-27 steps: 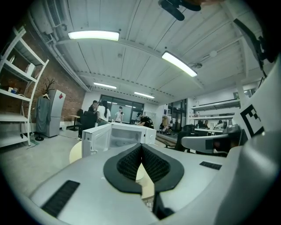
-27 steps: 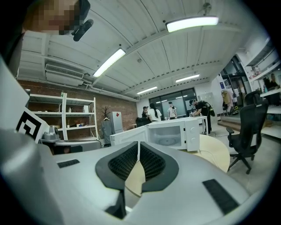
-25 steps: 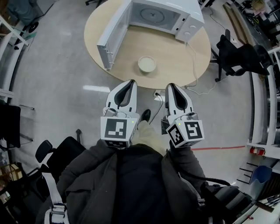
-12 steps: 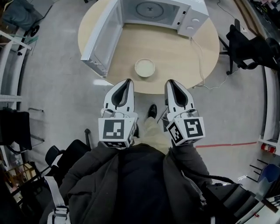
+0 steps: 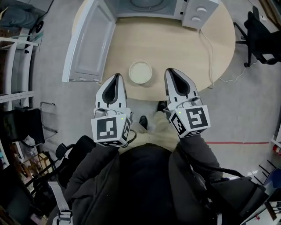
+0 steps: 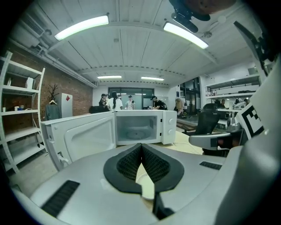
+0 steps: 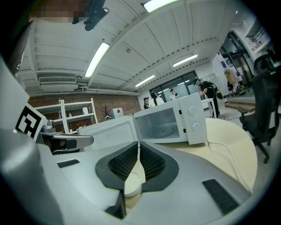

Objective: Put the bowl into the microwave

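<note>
A cream bowl (image 5: pixel 140 72) sits near the front edge of the round wooden table (image 5: pixel 175 48). Behind it stands a white microwave (image 5: pixel 193 11) with its door (image 5: pixel 90 41) swung wide open to the left. My left gripper (image 5: pixel 115 77) hovers at the table edge just left of the bowl, jaws shut and empty. My right gripper (image 5: pixel 169 71) hovers just right of the bowl, also shut and empty. Between the jaws, the left gripper view shows a slice of the bowl (image 6: pixel 147 184), with the microwave (image 6: pixel 145 127) beyond. The right gripper view shows the bowl (image 7: pixel 134 180) and microwave (image 7: pixel 171 123) too.
A white power cord (image 5: pixel 210 52) runs from the microwave across the table's right side and off its edge. A black office chair (image 5: pixel 263 35) stands at the right. Shelving (image 5: pixel 13 48) and another dark chair (image 5: pixel 22 127) stand at the left.
Both grippers have moved forward and now reach the table's front edge on either side of the bowl. The table and microwave appear closer in the head view.
</note>
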Available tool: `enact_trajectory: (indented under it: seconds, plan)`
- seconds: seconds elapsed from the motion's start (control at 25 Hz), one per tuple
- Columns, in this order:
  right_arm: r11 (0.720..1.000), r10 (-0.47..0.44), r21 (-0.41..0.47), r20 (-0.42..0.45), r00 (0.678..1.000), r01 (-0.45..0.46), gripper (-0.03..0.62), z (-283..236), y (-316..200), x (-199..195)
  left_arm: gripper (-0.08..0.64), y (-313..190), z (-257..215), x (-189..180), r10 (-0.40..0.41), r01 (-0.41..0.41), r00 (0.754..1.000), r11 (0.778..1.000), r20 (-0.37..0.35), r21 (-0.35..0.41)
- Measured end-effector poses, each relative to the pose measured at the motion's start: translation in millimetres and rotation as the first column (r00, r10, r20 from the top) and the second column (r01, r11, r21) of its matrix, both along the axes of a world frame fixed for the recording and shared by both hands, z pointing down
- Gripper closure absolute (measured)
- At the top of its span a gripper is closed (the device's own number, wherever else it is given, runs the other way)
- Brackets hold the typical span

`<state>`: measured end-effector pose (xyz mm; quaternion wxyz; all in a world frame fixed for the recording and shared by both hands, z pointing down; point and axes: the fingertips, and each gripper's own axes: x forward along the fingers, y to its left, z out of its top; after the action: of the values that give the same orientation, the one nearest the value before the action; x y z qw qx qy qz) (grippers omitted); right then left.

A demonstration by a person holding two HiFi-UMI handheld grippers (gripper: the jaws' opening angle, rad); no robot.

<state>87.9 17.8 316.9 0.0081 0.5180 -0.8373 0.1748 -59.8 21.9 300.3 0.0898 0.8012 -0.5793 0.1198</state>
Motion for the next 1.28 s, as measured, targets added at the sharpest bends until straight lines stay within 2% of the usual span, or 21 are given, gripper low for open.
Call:
enact_trajectory:
  seconds: [0.2, 0.4, 0.6, 0.76, 0.84, 1.0, 1.28]
  plan:
    - [0.997, -0.071, 0.019, -0.022, 0.997, 0.071, 0.582, -5, -23, 0, 0.551, -17, -5, -2, -0.071, 0.071, 0.997, 0.997, -0.007, 0.021]
    - [0.994, -0.110, -0.019, -0.048, 0.993, 0.110, 0.582, 18, -32, -21, 0.551, -24, 15, -20, -0.106, 0.106, 0.994, 0.994, -0.025, -0.003]
    - [0.988, -0.126, -0.093, -0.060, 0.990, 0.120, 0.582, 79, -33, -36, 0.551, -29, 71, -30, -0.120, 0.118, 0.992, 0.992, -0.044, -0.053]
    - [0.981, -0.137, -0.148, -0.065, 0.988, 0.126, 0.581, 113, -31, -46, 0.551, -34, 95, -37, -0.129, 0.124, 0.989, 0.990, -0.068, -0.068]
    - [0.976, -0.153, -0.165, -0.058, 0.987, 0.141, 0.580, 122, -31, -51, 0.551, -37, 100, -39, -0.127, 0.123, 0.989, 0.990, -0.073, -0.066]
    - [0.965, -0.181, -0.204, -0.060, 0.982, 0.165, 0.526, 135, -32, -62, 0.551, -39, 109, -44, -0.131, 0.125, 0.988, 0.989, -0.081, -0.074]
    - [0.968, -0.149, -0.221, -0.112, 0.982, 0.122, 0.523, 139, -37, -62, 0.551, -42, 118, -51, -0.130, 0.122, 0.987, 0.988, -0.093, -0.089]
